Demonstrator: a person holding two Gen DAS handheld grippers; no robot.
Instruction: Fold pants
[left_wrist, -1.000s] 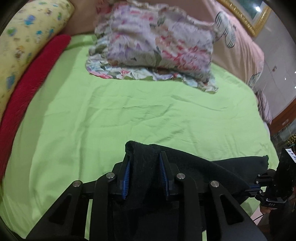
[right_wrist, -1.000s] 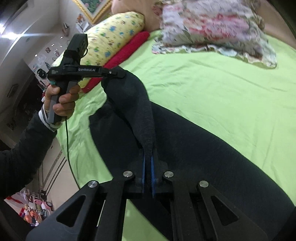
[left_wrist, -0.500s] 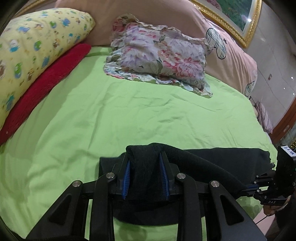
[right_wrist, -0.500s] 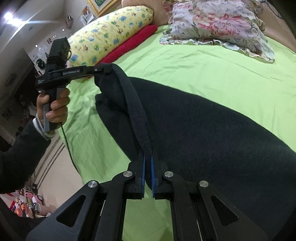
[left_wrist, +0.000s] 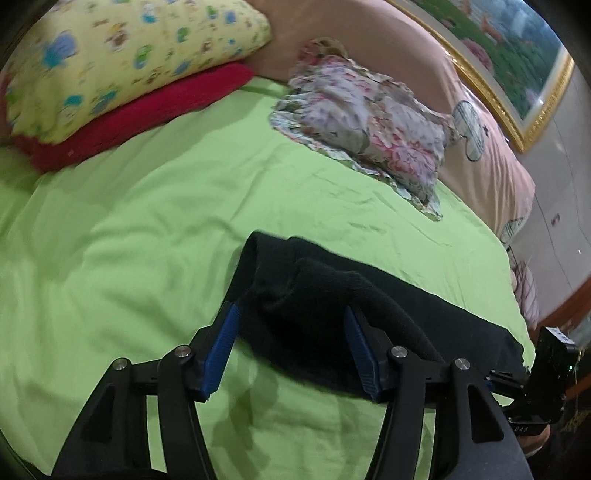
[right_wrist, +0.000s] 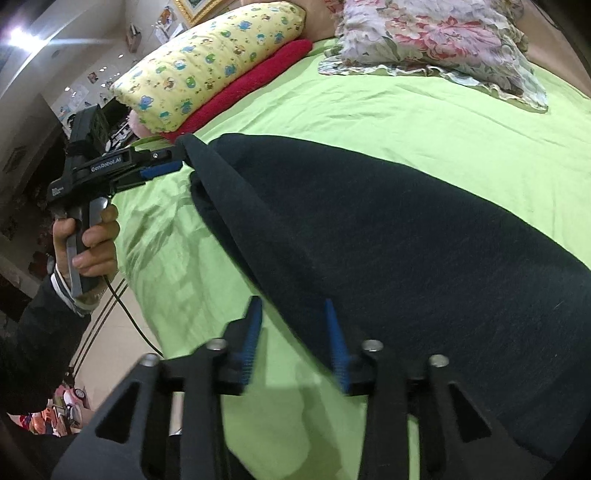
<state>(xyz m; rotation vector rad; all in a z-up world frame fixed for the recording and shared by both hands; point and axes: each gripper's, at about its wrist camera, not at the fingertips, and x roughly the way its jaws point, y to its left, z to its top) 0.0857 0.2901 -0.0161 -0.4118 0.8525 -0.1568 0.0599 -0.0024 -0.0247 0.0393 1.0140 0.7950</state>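
Note:
The black pants (left_wrist: 417, 314) lie spread on the green bedsheet (left_wrist: 166, 221) and fill the right side of the right wrist view (right_wrist: 406, 236). My left gripper (left_wrist: 291, 317) is open, its blue pads (left_wrist: 225, 332) wide apart on either side of a raised fold of the pants. My right gripper (right_wrist: 293, 314) is open, with the pants' edge lying between its fingers. In the right wrist view the left gripper (right_wrist: 162, 166) stands at the far corner of the pants. The right gripper's body (left_wrist: 546, 376) shows at the right edge of the left wrist view.
A floral pillow (left_wrist: 369, 125), a yellow patterned pillow (left_wrist: 122, 59) and a red towel (left_wrist: 140, 118) lie at the head of the bed. A pink headboard (left_wrist: 480, 122) stands behind. The bed's edge and the floor (right_wrist: 110, 332) are to the left in the right wrist view.
Both grippers were shut on the pants' edge and have opened. The lifted edge has come down onto the bed and the pants lie flatter.

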